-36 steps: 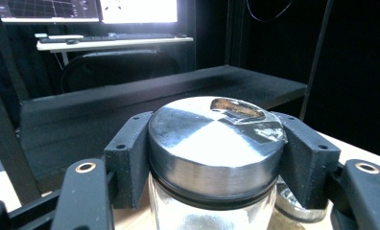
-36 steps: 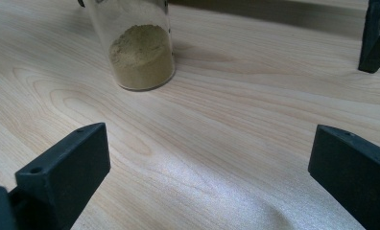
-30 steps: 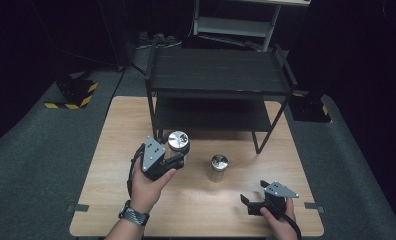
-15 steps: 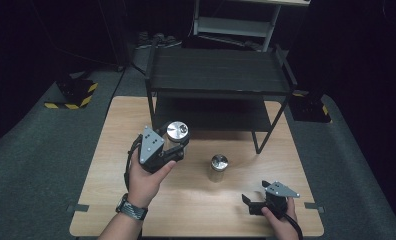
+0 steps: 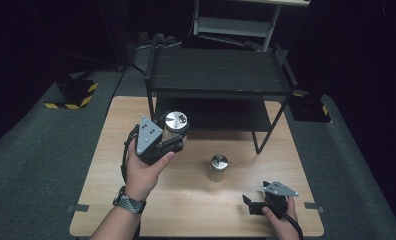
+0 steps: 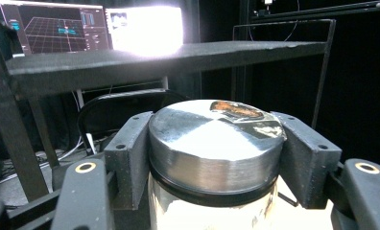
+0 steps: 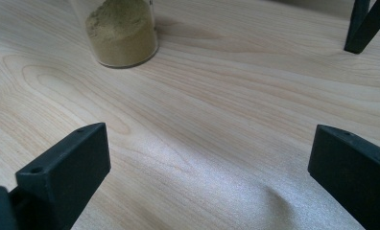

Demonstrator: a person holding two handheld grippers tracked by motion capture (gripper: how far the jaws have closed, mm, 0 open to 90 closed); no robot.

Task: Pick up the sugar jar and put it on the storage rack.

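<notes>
The left hand-held gripper (image 5: 170,134) is clamped on a glass jar (image 5: 175,127) just below its metal lid (image 6: 216,139), one jaw on each side. We carry the jar upright, clear of the counter (image 5: 106,165), just in front of the lower shelf (image 5: 221,117) of the black rack (image 5: 218,70). In the left gripper view the lid sits level between the jaws, with the rack's top shelf (image 6: 169,52) ahead and above it.

The right hand-held gripper (image 5: 256,204) rests low at the near right of the counter, its jaws spread wide with nothing between them. A second jar (image 5: 218,167), holding a greenish powder (image 7: 122,33), stands on the counter between the two grippers, well apart from either.

We judge the step in hand to be the transfer of the gripped jar toward the rack. The next move calls for keeping the jar upright, advancing it under the top shelf without striking the frame, and seating its base flat before we release.
</notes>
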